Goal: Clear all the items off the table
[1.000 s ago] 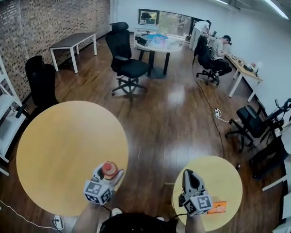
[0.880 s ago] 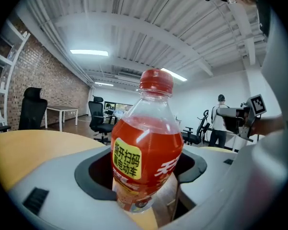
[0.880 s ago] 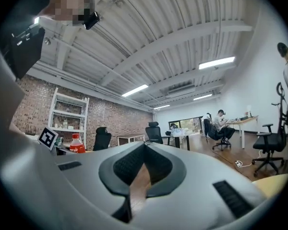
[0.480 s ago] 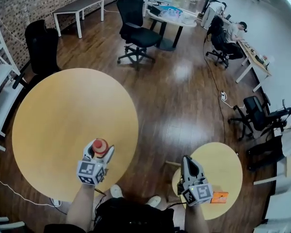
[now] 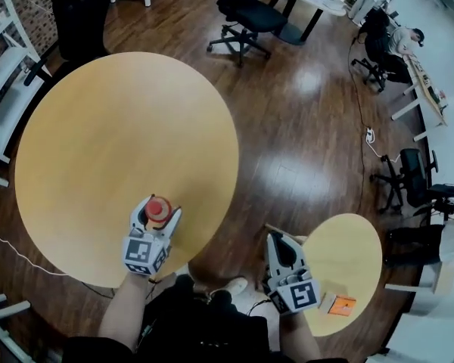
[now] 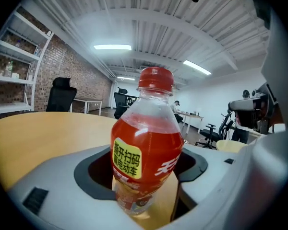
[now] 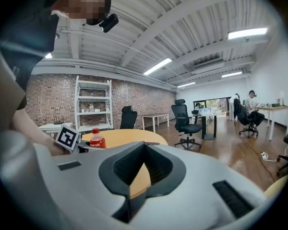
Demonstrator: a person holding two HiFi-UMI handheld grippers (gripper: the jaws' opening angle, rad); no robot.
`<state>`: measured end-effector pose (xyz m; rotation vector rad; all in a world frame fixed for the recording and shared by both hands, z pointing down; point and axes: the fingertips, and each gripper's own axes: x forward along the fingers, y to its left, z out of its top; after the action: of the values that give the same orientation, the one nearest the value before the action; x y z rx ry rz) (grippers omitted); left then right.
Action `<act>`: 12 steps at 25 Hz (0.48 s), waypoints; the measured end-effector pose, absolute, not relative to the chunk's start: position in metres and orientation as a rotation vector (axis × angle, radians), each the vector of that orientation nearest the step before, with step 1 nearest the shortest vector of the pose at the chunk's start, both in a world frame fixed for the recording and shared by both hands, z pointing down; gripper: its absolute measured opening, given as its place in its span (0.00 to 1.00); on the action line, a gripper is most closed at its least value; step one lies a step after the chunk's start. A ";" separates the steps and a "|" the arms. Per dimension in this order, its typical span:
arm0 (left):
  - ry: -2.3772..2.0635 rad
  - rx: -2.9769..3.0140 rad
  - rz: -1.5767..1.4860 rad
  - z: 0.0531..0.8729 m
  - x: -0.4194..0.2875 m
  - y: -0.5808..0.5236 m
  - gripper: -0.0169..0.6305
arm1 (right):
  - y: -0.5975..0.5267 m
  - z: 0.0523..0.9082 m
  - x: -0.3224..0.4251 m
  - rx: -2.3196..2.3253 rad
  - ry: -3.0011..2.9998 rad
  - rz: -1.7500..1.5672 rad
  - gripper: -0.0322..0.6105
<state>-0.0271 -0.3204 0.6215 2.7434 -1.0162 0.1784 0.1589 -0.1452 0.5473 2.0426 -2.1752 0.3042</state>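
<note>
While the fingers (image 6: 48, 186) of the left gripper (image 5: 159, 207) squeeze the red drink bottle (image 6: 146, 147) at the round table's (image 5: 98, 142) near edge, keep it upright and hold tight. The right gripper's (image 5: 277, 237) fingers (image 7: 86, 190) are closed, with nothing in them.

Left gripper (image 5: 159, 210), bottle (image 5: 158, 206) clamped in jaws, moves from near rim of large round table (image 5: 98, 142) to farther in over tabletop. Right gripper (image 5: 276, 239) slides off small round table (image 5: 352, 252) to its left edge, away from orange packet (image 5: 341, 305). Head view tips down, large table filling more of frame.
</note>
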 end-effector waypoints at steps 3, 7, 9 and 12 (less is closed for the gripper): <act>-1.021 2.755 0.147 0.617 -0.024 -0.326 0.52 | -0.156 0.564 0.152 1.998 -2.193 0.358 0.05; -1.012 2.750 0.162 0.617 -0.029 -0.324 0.53 | -0.167 0.568 0.138 1.948 -2.226 0.398 0.05; -1.026 2.735 0.182 0.619 -0.028 -0.324 0.54 | -0.170 0.563 0.138 1.941 -2.238 0.386 0.05; -1.029 2.722 0.173 0.617 -0.027 -0.323 0.56 | -0.171 0.555 0.142 1.942 -2.246 0.362 0.05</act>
<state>-0.0265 -0.3225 0.6173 2.7224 -1.0287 0.1726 0.1417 -0.1714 0.5554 1.9418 -2.2457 0.3621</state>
